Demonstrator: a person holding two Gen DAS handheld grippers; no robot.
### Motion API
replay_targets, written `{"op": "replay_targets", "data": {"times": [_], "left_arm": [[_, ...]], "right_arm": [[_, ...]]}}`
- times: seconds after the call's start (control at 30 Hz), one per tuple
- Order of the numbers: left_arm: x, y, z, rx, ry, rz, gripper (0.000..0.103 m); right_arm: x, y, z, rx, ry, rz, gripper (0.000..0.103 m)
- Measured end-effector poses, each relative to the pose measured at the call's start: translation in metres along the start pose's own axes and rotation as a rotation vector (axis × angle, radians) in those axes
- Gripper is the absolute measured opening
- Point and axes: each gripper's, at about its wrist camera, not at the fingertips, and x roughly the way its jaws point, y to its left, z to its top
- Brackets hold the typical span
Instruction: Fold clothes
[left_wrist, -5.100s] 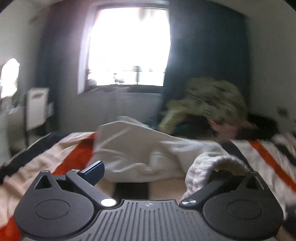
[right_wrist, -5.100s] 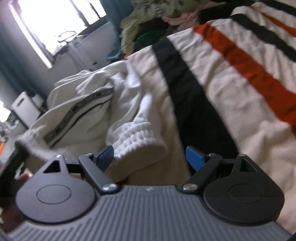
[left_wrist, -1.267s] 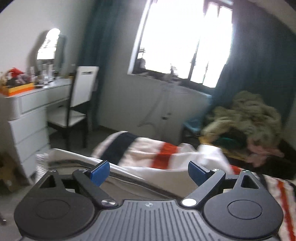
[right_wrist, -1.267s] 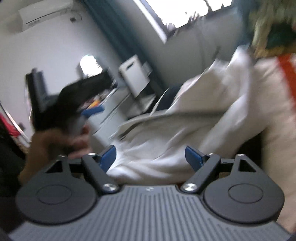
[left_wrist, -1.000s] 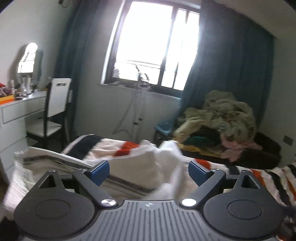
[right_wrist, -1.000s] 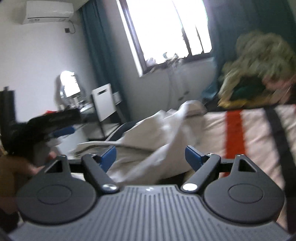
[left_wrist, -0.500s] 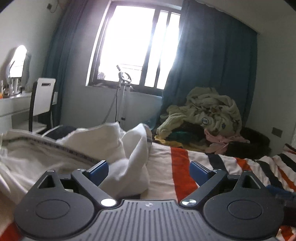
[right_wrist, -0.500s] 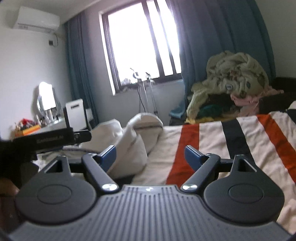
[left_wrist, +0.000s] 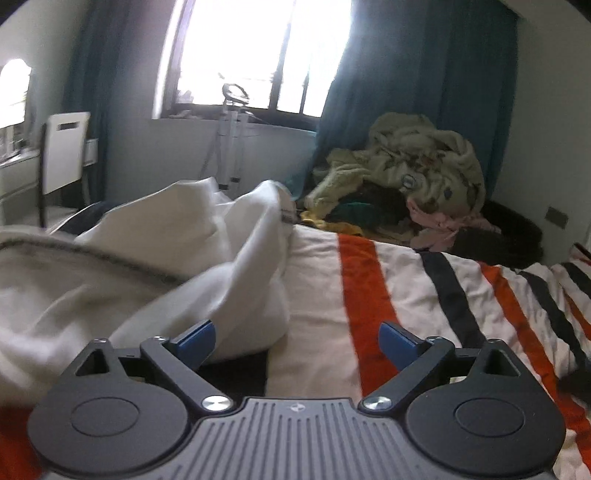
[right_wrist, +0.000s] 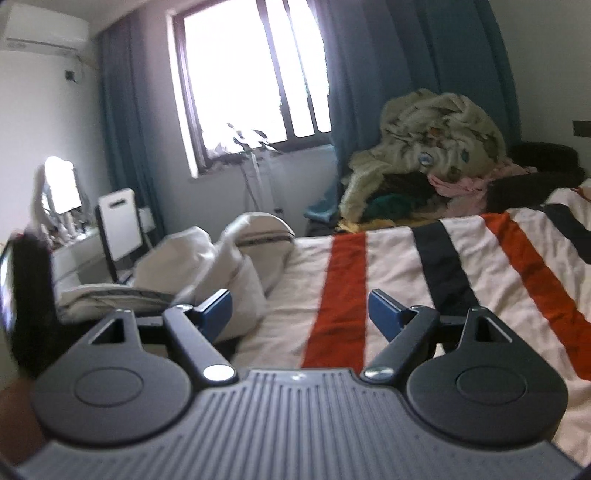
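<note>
**Both grippers hovering empty over the bed**

We are opening the left gripper (left_wrist: 297, 341) wider, nothing between its jaws; the crumpled white garment (left_wrist: 155, 266) is lying just ahead-left of it, touching its left finger, on the striped bed (left_wrist: 406, 295). We are holding the right gripper (right_wrist: 300, 309) spread and empty, the garment ahead-left of it too.

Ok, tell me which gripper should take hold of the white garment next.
Left, probably. The left gripper is opening right at the white garment, cloth beside its left finger. The right gripper faces mostly bare striped blanket.
</note>
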Motion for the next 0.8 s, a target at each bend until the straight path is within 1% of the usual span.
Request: {"op": "replay_targets", "data": {"times": [0.03, 0.17, 0.27, 0.3, 0.37, 0.47, 0.5, 0.57, 0.6, 0.63, 0.67, 0.7, 0.73, 0.77, 0.8], "left_arm": [[0.014, -0.001, 0.012, 0.013, 0.004, 0.002, 0.1], [0.076, -0.007, 0.061, 0.109, 0.006, 0.113, 0.1], [0.125, -0.007, 0.088, 0.16, 0.004, 0.182, 0.101], [0.141, -0.005, 0.095, 0.156, 0.018, 0.204, 0.102], [0.181, -0.001, 0.105, 0.121, 0.091, 0.251, 0.102], [0.236, 0.011, 0.111, 0.053, 0.178, 0.335, 0.099], [0.249, 0.015, 0.114, 0.028, 0.191, 0.348, 0.098], [0.271, 0.023, 0.118, -0.011, 0.206, 0.362, 0.092], [0.281, 0.025, 0.121, -0.02, 0.214, 0.367, 0.08], [0.291, 0.027, 0.124, -0.023, 0.225, 0.374, 0.063], [0.297, 0.028, 0.126, -0.028, 0.233, 0.377, 0.055], [0.303, 0.029, 0.128, -0.034, 0.239, 0.378, 0.042], [0.306, 0.031, 0.129, -0.043, 0.243, 0.379, 0.021], [0.305, 0.031, 0.128, -0.049, 0.248, 0.371, 0.011], [0.302, 0.032, 0.127, -0.053, 0.254, 0.36, 0.009]], "right_arm": [[0.001, -0.002, -0.001, 0.006, 0.01, -0.013, 0.083], [0.007, -0.023, 0.002, 0.072, 0.044, -0.056, 0.083], [0.012, -0.053, 0.003, 0.175, 0.045, -0.102, 0.083], [0.017, -0.062, 0.001, 0.201, 0.052, -0.124, 0.082], [0.029, -0.08, -0.002, 0.25, 0.069, -0.17, 0.083], [0.053, -0.108, -0.009, 0.332, 0.117, -0.244, 0.083], [0.062, -0.118, -0.011, 0.362, 0.134, -0.265, 0.083], [0.077, -0.137, -0.014, 0.411, 0.126, -0.293, 0.083], [0.084, -0.144, -0.015, 0.423, 0.126, -0.315, 0.083], [0.093, -0.151, -0.016, 0.434, 0.129, -0.334, 0.083], [0.101, -0.158, -0.018, 0.443, 0.13, -0.345, 0.083], [0.109, -0.163, -0.02, 0.452, 0.135, -0.356, 0.083], [0.117, -0.167, -0.023, 0.461, 0.146, -0.365, 0.083], [0.124, -0.169, -0.025, 0.461, 0.158, -0.359, 0.083], [0.131, -0.17, -0.027, 0.461, 0.17, -0.352, 0.083]]}}
